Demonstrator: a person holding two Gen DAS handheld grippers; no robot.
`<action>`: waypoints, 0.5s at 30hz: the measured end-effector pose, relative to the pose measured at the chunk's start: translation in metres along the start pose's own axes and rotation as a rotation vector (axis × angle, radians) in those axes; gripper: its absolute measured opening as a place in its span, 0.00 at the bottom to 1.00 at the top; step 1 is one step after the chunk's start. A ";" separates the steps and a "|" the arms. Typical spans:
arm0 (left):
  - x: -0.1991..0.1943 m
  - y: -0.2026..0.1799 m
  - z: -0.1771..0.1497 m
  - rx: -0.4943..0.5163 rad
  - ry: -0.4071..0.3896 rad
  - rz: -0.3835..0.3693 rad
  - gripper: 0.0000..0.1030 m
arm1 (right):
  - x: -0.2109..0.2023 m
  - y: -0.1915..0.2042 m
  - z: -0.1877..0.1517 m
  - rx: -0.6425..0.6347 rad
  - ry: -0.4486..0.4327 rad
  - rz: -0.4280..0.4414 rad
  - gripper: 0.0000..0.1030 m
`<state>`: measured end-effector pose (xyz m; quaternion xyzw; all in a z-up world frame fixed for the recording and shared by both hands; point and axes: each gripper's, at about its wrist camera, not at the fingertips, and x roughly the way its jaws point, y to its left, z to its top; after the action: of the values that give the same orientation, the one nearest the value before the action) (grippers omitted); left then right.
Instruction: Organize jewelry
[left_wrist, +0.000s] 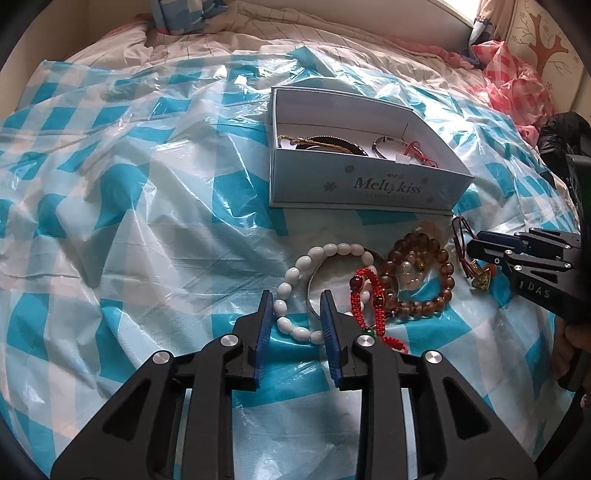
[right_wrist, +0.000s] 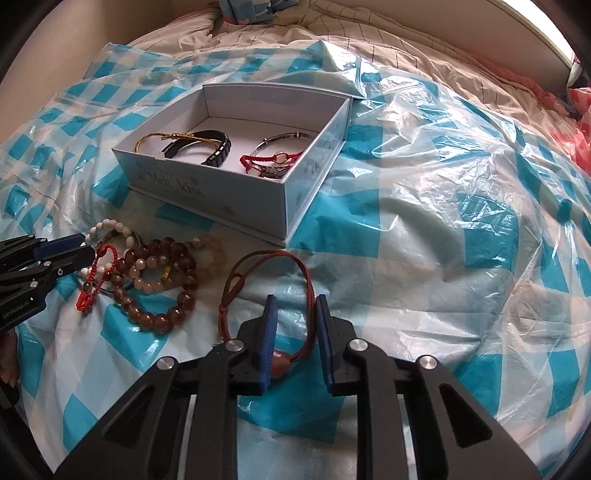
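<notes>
we've got both tongs open: left tongs (left_wrist: 295, 306) straddling the white bead bracelet (left_wrist: 295, 291), right tongs (right_wrist: 295, 314) around the brown cord necklace (right_wrist: 273, 288) on the bed. we'd pinch low, lift slowly so the tangled pile doesn't follow, then drop into the box (right_wrist: 207, 192).

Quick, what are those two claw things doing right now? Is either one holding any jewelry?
Left gripper: open around the white bead bracelet, not pinching it.
Right gripper: open over the brown cord necklace, holding nothing.
</notes>
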<state>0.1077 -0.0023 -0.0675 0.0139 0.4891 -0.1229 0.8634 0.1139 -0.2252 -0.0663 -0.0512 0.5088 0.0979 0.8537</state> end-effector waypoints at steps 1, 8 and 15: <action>0.000 0.000 0.000 0.000 0.000 0.000 0.24 | 0.000 0.000 0.000 -0.001 0.001 -0.002 0.21; 0.000 0.000 0.000 0.002 0.000 0.002 0.25 | 0.002 0.001 0.001 -0.005 0.002 -0.007 0.21; 0.001 -0.001 -0.001 0.004 0.000 0.005 0.25 | 0.003 0.001 0.000 -0.008 0.007 -0.003 0.21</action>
<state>0.1074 -0.0035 -0.0684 0.0169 0.4887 -0.1218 0.8637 0.1149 -0.2243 -0.0687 -0.0556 0.5115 0.0985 0.8518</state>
